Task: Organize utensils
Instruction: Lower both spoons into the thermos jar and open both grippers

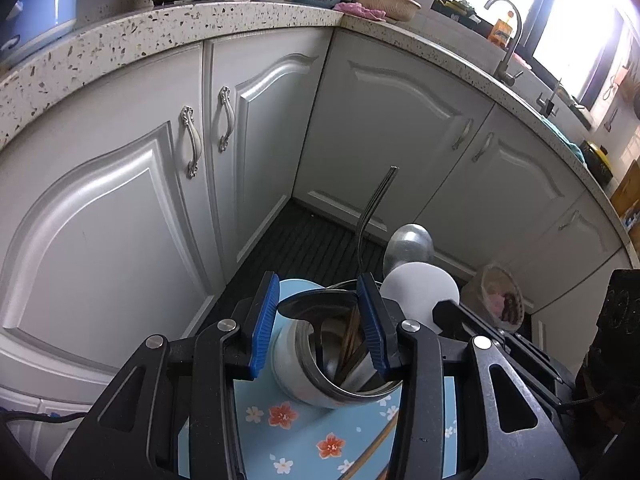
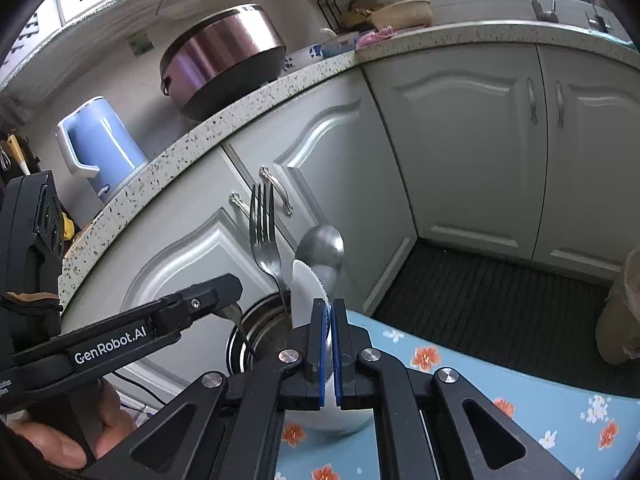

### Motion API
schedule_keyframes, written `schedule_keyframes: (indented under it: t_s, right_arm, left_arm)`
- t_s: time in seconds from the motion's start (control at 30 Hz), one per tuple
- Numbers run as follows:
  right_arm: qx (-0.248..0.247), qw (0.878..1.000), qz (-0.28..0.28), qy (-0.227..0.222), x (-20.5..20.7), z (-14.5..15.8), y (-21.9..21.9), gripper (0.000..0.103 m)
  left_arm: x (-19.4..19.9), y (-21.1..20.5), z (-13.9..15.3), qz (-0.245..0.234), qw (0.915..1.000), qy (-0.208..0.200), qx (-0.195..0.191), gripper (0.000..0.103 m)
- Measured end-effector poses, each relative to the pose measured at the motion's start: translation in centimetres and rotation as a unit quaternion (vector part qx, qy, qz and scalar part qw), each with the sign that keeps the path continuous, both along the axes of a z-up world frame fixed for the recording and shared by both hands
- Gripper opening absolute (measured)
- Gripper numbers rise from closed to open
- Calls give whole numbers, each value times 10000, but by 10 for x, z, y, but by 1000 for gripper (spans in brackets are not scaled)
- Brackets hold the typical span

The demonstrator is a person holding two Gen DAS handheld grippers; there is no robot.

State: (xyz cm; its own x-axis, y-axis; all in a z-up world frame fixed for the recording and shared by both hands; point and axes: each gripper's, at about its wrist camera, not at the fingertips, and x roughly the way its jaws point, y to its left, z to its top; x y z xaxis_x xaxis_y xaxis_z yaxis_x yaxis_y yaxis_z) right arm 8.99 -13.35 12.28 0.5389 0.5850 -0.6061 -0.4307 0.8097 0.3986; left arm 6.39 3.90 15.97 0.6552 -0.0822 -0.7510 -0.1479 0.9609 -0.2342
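Note:
A steel utensil cup (image 1: pixel 320 364) stands on a blue flowered mat (image 1: pixel 312 440). A fork (image 1: pixel 370 224), a metal spoon (image 1: pixel 408 246) and dark chopsticks stick out of it. My left gripper (image 1: pixel 318 320) is shut on the steel cup, its blue pads (image 1: pixel 264 320) on the outer wall and inside the rim. My right gripper (image 2: pixel 329 320) is shut on a white spoon (image 2: pixel 308 288), held at the cup's rim (image 2: pixel 256 320) beside the fork (image 2: pixel 264 236) and metal spoon (image 2: pixel 322 248). The white spoon also shows in the left wrist view (image 1: pixel 418 292).
White cabinet doors (image 1: pixel 380 128) and a speckled counter (image 1: pixel 200 28) curve around behind. A blue kettle (image 2: pixel 100 148), a rice cooker (image 2: pixel 224 64) and baskets (image 2: pixel 404 14) stand on the counter. A dark ribbed floor mat (image 2: pixel 500 304) lies below. A clear bag (image 1: pixel 500 296) sits at right.

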Motion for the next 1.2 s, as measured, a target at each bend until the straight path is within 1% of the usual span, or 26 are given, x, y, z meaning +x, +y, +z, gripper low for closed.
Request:
schedule_keyframes:
  t_s: [0.1, 0.2, 0.27, 0.3, 0.33, 0.37, 0.43, 0.53, 0.8, 0.9, 1.03, 1.2]
  right_arm:
    - [-9, 10000, -17, 56, -2, 0, -2, 2]
    - [-28, 9999, -79, 75, -3, 2, -4, 7]
    - [-43, 9999, -91, 86, -4, 4, -5, 16]
    - [-50, 9999, -103, 90, -5, 5, -6, 27]
    - [-46, 9999, -127, 97, -6, 5, -7, 33]
    - [-28, 9999, -131, 93, -6, 6, -7, 33]
    - [-47, 9999, -118, 79, -8, 8, -8, 33]
    - [-95, 9999, -122, 74, -11, 10, -7, 33]
    - [-306, 9993, -205, 44, -25, 17, -6, 34]
    - [-400, 9987, -306, 48, -31, 19, -9, 42]
    - [-457, 9980, -425, 96, -41, 20, -14, 42]
    - [-725, 9955, -587, 153, -61, 16, -21, 43]
  left_arm:
    - [-1, -2, 0, -36, 10000, 1, 27, 39]
    - [-2, -3, 2, -49, 10000, 17, 29, 40]
    - [-2, -3, 2, -46, 10000, 51, 24, 41]
    - [-2, -2, 1, -35, 10000, 71, 31, 42]
    - [-3, -1, 1, -28, 9999, 95, 27, 45]
    - [-3, 0, 1, -28, 9999, 101, -4, 50]
    - [-6, 3, 2, 8, 10000, 83, -51, 57]
    - [-11, 4, 6, 19, 10000, 31, -54, 61]
    - [-25, 3, 13, -22, 9999, -53, 124, 61]
    - [-32, 1, 17, -55, 9998, -95, 177, 61]
    - [-42, -3, 20, -96, 9994, -156, 284, 61]
    - [-55, -10, 16, -207, 9991, -144, 343, 61]
